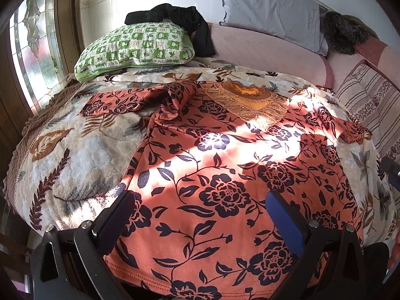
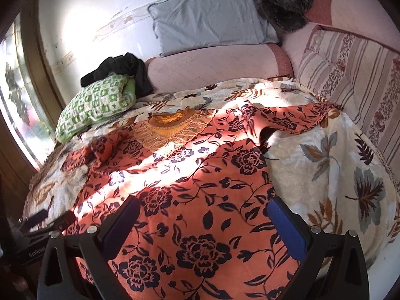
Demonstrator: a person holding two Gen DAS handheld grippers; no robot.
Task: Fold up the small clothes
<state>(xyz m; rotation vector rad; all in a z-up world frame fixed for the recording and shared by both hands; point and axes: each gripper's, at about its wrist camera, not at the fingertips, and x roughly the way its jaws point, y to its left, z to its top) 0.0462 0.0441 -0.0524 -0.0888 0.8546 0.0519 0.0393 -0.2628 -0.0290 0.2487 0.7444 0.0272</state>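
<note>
An orange top with a dark floral print [image 1: 225,170] lies spread flat on a bed, its lace collar [image 1: 247,102] at the far end. Its left sleeve [image 1: 140,100] is bunched; its right sleeve [image 2: 287,120] lies out to the right. It also shows in the right wrist view [image 2: 200,180]. My left gripper [image 1: 200,200] is open above the hem's left part, empty. My right gripper [image 2: 203,207] is open above the hem's right part, empty. The left gripper shows at the right wrist view's left edge [image 2: 42,221].
A floral plush blanket [image 1: 75,150] covers the bed. A green checked pillow [image 1: 135,45] with black clothing [image 1: 180,17] on it lies far left. A grey pillow [image 1: 272,10], pink bolster [image 2: 220,67], striped cushion [image 2: 350,75] and dark furry item [image 2: 287,7] lie behind. Window [image 1: 32,50] at left.
</note>
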